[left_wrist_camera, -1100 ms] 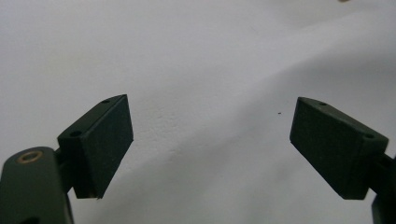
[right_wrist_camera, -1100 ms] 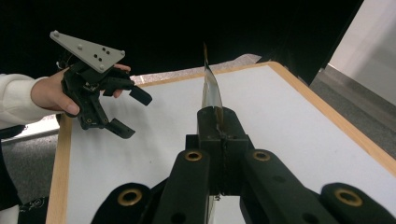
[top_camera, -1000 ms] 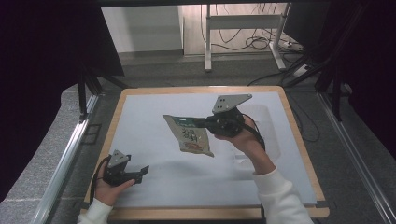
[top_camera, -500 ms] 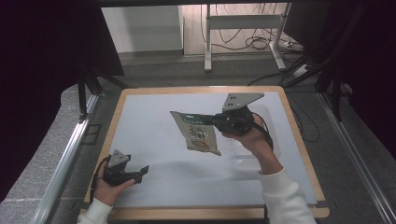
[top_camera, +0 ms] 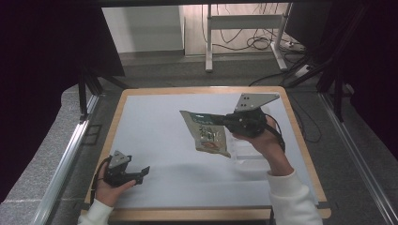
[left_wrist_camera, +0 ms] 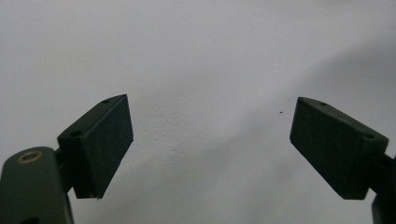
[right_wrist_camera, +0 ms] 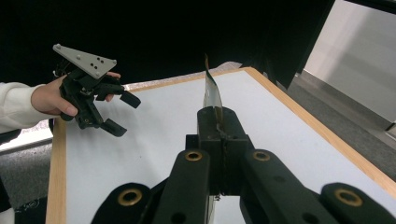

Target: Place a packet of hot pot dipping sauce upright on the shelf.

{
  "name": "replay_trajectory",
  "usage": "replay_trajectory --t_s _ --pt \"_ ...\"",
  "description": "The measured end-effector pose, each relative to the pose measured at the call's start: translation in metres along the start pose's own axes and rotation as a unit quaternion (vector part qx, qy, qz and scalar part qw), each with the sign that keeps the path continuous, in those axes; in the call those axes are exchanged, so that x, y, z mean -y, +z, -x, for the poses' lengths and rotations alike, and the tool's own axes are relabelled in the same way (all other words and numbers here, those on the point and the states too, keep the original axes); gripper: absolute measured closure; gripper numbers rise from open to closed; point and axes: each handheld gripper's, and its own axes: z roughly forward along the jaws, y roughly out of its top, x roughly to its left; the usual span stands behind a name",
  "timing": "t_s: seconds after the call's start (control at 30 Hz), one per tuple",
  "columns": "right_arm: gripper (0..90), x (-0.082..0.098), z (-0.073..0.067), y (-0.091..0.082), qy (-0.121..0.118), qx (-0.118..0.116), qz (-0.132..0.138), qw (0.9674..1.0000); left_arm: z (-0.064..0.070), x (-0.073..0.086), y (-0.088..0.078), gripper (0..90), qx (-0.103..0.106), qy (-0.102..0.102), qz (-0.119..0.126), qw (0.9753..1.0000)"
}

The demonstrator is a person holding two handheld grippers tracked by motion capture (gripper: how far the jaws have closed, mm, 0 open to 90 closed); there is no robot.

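High view: we have the snack packet (top_camera: 210,133) pinched by its edge in our right tool (top_camera: 220,121), lifted above mid-desk (top_camera: 155,122). Our left tool (top_camera: 141,174) rests wide open, empty. Placement seems left.

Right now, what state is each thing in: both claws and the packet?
Left claw: open, holding nothing, low over the table.
Right claw: shut on the snack packet's edge.
Snack packet: lifted off the table, hanging tilted from the right claw.
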Motion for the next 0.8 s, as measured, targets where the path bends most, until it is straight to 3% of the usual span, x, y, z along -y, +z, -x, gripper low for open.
replay_trajectory --t_s 0.17,0.8 --pt "89.6 0.005 0.002 -0.014 0.002 0.012 -0.003 0.9999 0.001 0.000 0.000 13.1 0.000 0.001 -0.001 1.0000" --pt "89.6 0.011 0.012 -0.039 0.012 0.035 0.011 0.9993 0.000 -0.001 -0.001 13.1 -0.001 0.001 0.001 1.0000"
